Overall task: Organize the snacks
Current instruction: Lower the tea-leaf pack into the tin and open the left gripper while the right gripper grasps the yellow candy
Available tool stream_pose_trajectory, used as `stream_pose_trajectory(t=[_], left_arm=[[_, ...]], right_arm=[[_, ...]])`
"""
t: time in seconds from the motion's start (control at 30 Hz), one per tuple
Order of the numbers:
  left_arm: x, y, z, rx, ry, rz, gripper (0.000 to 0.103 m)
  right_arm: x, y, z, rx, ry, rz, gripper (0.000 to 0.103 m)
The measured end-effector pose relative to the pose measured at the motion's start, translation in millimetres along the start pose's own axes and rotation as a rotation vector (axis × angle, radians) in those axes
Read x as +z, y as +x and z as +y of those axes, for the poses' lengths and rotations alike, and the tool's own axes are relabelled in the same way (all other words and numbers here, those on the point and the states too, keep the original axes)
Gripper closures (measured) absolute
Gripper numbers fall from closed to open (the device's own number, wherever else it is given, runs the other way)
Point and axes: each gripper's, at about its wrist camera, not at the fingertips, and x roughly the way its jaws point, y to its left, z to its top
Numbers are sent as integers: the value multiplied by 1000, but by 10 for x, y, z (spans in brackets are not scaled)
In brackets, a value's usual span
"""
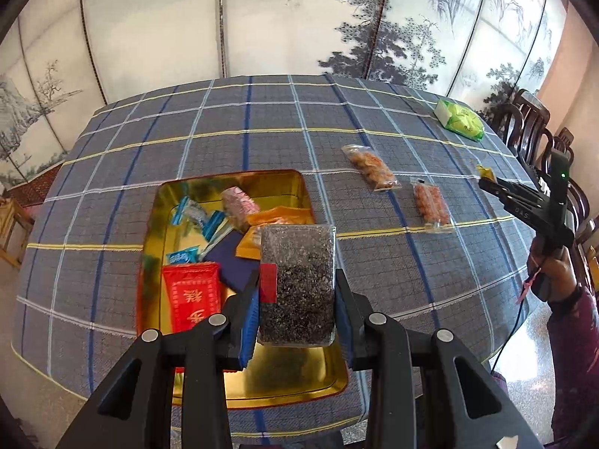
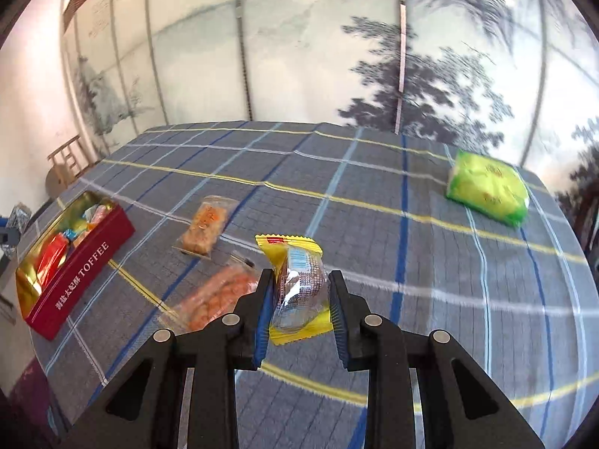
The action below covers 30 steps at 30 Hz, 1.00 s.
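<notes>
My left gripper [image 1: 297, 299] is shut on a clear pack of dark speckled snack [image 1: 297, 280], held above the near right part of the open gold-lined tin [image 1: 299, 385]. Inside the tin lie a red packet [image 1: 192, 295], blue-wrapped sweets [image 1: 194, 217] and orange packets [image 1: 279, 219]. My right gripper [image 2: 299, 299] is shut on a yellow-edged clear wrapped snack [image 2: 299, 284], lifted off the cloth. The same gripper [image 1: 486, 183] shows at the right edge of the left wrist view, gripped by a hand. The red tin [image 2: 80, 267] marked TOFFEE lies to the left.
On the checked tablecloth [image 1: 262, 119] lie two clear packs of orange snacks [image 1: 372, 166] [image 1: 432, 205] and a green packet [image 1: 460, 119] at the far right. Dark wooden chairs [image 1: 531, 127] stand along the right side. A painted folding screen [image 1: 262, 18] stands behind the table.
</notes>
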Motion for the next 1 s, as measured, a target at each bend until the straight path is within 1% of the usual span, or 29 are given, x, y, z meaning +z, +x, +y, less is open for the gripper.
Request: stream_pose_trajectory(t=[0.07, 0.17, 0.27, 0.33, 0.37, 0.5, 0.67, 0.8, 1.0], left_arm=[[-80, 1, 100, 21, -12, 9, 71], [-209, 1, 231, 41, -19, 13, 71], [-280, 24, 338, 44, -34, 21, 71], [-307, 42, 360, 41, -34, 18, 71], [-318, 50, 364, 38, -30, 16, 71], [-354, 154, 338, 31, -17, 28, 71], [-424, 301, 280, 27, 4, 51, 71], [-446, 300, 237, 28, 26, 26, 71], [-454, 286, 299, 34, 3, 23, 71]], right_arm=[[-100, 15, -64, -48, 52, 12, 74], [-223, 33, -136, -87, 117, 11, 74], [-344, 64, -190, -102, 165, 6, 73], [-354, 66, -193, -133, 172, -1, 73], [-352, 39, -189, -136, 177, -20, 73], [-363, 33, -201, -160, 194, -22, 73], [-372, 20, -215, -175, 204, -27, 73], [-376, 23, -211, -176, 203, -25, 73], [-379, 29, -215, -176, 206, -18, 73]])
